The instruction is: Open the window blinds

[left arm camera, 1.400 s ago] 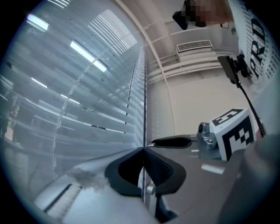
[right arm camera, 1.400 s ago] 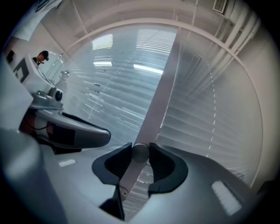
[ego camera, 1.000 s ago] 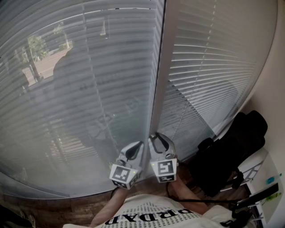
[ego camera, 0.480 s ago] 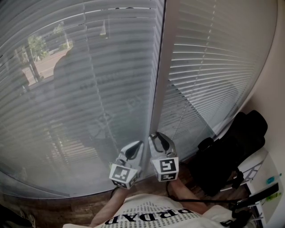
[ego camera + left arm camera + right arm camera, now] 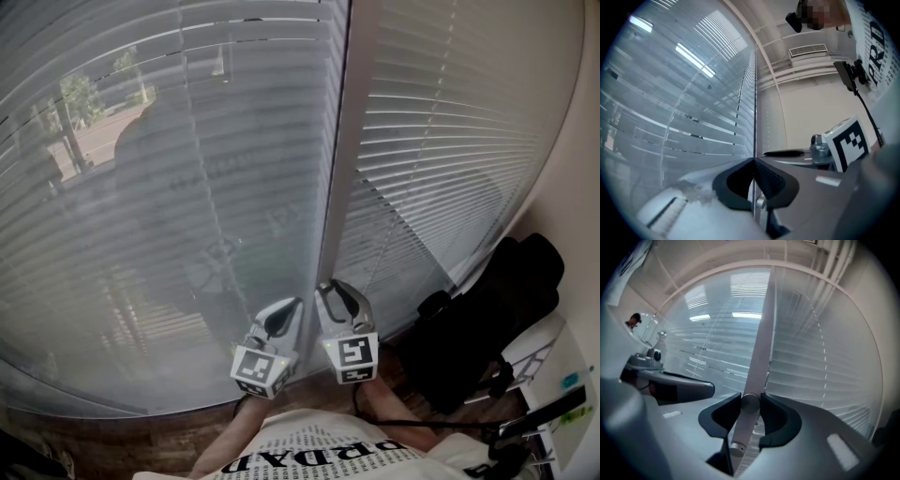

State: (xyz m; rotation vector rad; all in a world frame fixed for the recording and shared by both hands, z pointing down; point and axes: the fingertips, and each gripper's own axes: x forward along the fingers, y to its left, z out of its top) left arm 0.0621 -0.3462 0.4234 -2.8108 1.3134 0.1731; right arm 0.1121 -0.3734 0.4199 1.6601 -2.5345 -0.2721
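Blinds (image 5: 441, 187) are hung just beyond both claws. Their wand (image 5: 759, 348) is gripped between the right claw's (image 5: 750, 401) pads. The left claw (image 5: 753, 161) is closed.

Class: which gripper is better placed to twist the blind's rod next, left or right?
Right. The right gripper is closed on the hanging rod; the left gripper has its jaws together with no rod between them.

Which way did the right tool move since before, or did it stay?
No. The right tool, shut on the wand, sits beside the white post's foot exactly as before.
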